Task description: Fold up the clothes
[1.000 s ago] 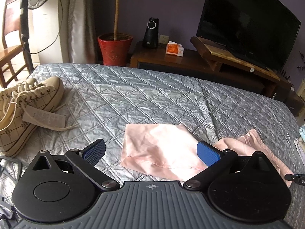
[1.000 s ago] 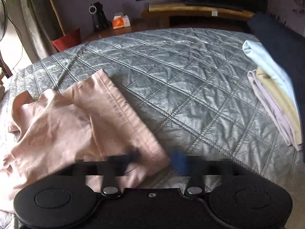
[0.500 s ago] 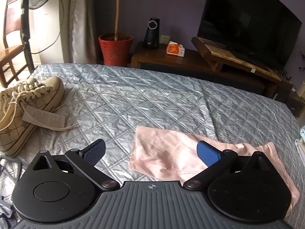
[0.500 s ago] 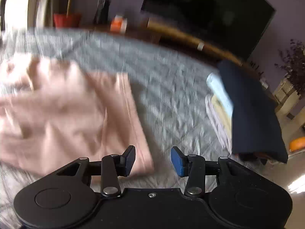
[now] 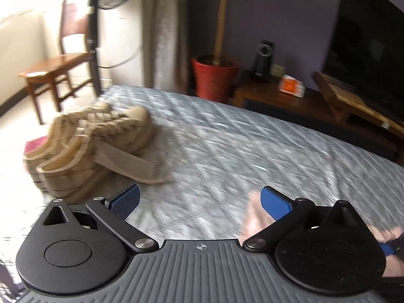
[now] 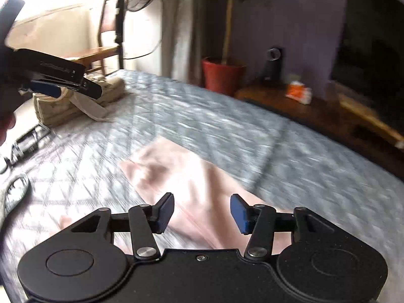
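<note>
Above a grey quilted bed (image 6: 227, 131), the right gripper (image 6: 202, 212) hovers over a pink garment (image 6: 192, 176), its fingers just parted and empty; the left gripper (image 5: 199, 202), fingers wide apart, points toward beige sneakers (image 5: 101, 139).

no readable text, labels all blurred

A pale pink, thin fabric garment (image 6: 192, 176) lies rumpled and partly folded on the grey quilted bedspread (image 6: 227, 131)
</note>
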`<state>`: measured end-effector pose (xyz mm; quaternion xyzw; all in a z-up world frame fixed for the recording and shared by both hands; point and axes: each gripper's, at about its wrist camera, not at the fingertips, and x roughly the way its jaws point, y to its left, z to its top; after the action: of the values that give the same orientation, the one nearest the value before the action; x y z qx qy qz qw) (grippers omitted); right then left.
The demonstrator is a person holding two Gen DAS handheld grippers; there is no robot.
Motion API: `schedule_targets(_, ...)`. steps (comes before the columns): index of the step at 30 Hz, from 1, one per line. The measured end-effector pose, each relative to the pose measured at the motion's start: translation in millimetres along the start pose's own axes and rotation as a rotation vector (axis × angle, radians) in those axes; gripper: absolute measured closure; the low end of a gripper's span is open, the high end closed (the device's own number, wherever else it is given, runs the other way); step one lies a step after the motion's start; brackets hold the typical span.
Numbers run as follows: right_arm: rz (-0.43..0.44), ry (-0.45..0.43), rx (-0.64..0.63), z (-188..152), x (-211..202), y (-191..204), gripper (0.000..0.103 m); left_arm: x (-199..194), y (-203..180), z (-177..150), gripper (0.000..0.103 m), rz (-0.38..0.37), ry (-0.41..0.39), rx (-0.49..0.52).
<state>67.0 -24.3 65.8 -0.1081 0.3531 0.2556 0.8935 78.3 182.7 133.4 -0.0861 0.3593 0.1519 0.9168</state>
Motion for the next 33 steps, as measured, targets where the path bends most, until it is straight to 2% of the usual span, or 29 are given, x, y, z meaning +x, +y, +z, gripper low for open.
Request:
schedule_targets(2,0.087,0.050,0.028,10.4,17.6,8.7,0.056,0.6,11.4,3.7,0.000,0.006,0.006,-0.026)
schedule_targets(5,0.158,0.062,-0.107,9.1,12.8,42.2,0.056,-1.2,26.9,7.8,0.000,-0.002,0.010,-0.060)
schedule_targets(8,0.253,0.100,-0.180,-5.1,1.6,65.5,0.056,-4.1,38.8,8.9,0.000,-0.014,0.015,-0.095)
schedule_targets(13,0.201,0.212,-0.413,-45.3,16.1,114.3,0.056,-6.1,47.0,7.7,0.000,-0.026,0.018,-0.115)
schedule_targets(16,0.107,0.130,-0.496,-46.0,24.1,130.7,0.046,-8.2,46.9,8.1,0.000,-0.026,0.010,-0.111)
schedule_targets(21,-0.116,0.035,-0.441,-24.5,52.4,119.5,0.042,-5.0,49.4,8.8,0.000,-0.039,0.017,-0.115)
schedule_targets(22,-0.120,0.018,-0.385,-19.8,50.4,110.9,0.042,-4.6,50.0,8.8,0.000,-0.041,0.018,-0.116)
schedule_targets(25,0.024,-0.024,-0.136,-7.8,37.2,74.6,0.040,-3.2,51.6,8.8,0.000,-0.048,0.020,-0.118)
schedule_targets(26,0.009,-0.047,-0.103,-5.4,34.5,68.7,0.034,-3.0,51.3,8.6,0.000,-0.048,0.020,-0.118)
schedule_targets(27,-0.028,-0.046,-0.107,-2.3,36.4,66.5,0.034,-2.8,51.0,8.4,0.000,-0.049,0.021,-0.119)
schedule_targets(30,-0.003,0.006,-0.088,9.2,51.9,59.4,0.046,-2.9,48.7,7.7,0.000,-0.055,0.021,-0.110)
schedule_targets(31,0.015,0.023,-0.087,12.9,60.1,61.2,0.059,-2.7,48.6,7.9,0.000,-0.055,0.020,-0.106)
schedule_targets(32,0.028,0.037,-0.097,16.6,68.6,64.1,0.065,-2.6,48.9,7.9,0.000,-0.053,0.019,-0.105)
schedule_targets(33,0.033,0.047,-0.120,19.3,76.4,68.7,0.065,-2.5,49.4,7.9,0.000,-0.052,0.018,-0.105)
